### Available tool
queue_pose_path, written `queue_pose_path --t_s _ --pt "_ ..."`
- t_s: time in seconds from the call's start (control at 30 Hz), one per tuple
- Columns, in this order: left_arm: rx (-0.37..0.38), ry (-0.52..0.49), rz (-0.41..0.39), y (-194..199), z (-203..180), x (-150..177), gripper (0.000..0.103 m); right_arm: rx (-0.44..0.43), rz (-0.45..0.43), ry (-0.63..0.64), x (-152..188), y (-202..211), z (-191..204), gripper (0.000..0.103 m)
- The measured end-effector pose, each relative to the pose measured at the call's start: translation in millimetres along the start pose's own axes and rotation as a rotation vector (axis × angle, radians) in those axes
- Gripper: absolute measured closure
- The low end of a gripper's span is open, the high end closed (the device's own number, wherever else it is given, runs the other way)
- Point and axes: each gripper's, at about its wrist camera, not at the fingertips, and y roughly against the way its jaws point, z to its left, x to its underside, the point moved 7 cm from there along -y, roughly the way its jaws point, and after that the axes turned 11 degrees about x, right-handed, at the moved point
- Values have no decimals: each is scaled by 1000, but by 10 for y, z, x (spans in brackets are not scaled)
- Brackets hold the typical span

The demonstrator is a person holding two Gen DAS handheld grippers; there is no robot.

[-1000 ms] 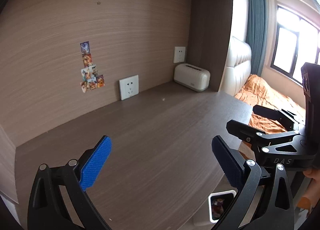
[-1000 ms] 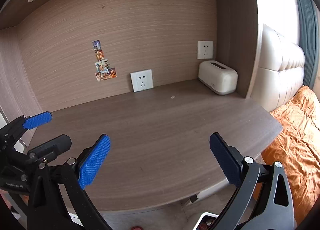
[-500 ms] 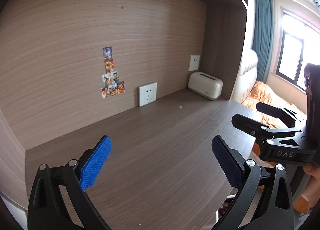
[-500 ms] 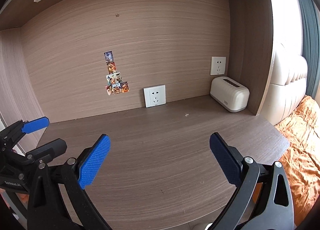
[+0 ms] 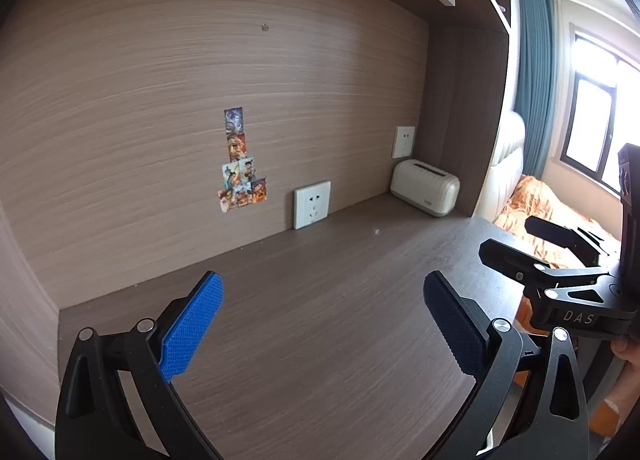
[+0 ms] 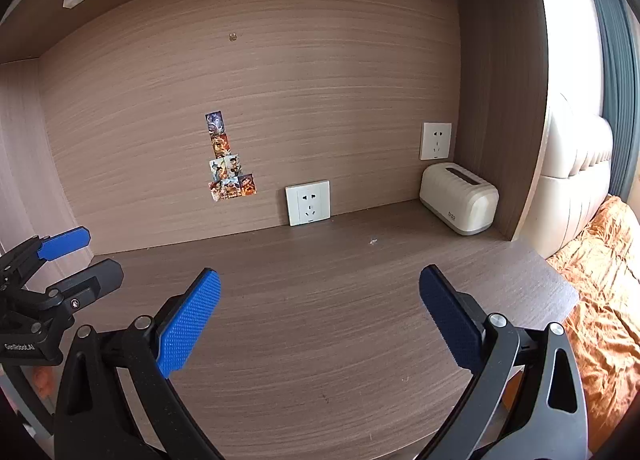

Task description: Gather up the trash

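Tiny white scrap [image 6: 373,241] lay on brown wooden desk [image 6: 320,340], ahead, slightly right of right gripper [image 6: 320,316]; left gripper [image 5: 323,320] farther; both jaws wide, empty.

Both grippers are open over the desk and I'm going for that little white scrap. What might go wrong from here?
1. The white scrap is tiny and lies flat on the desk; the wide pads may scrape wood and miss it.
2. The left gripper and right gripper hover side by side and could collide.
3. The toaster-like appliance stands near the scrap and could get bumped.
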Motion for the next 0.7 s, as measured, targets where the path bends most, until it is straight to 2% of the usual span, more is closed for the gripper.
queue_pose_path --t_s 0.53,0.7 --pt "-38 -55 -6 -75 42 -97 5 -5 6 12 -41 -69 50 4" --pt "-29 -59 -7 -85 52 -107 5 -4 5 17 -43 -73 69 4"
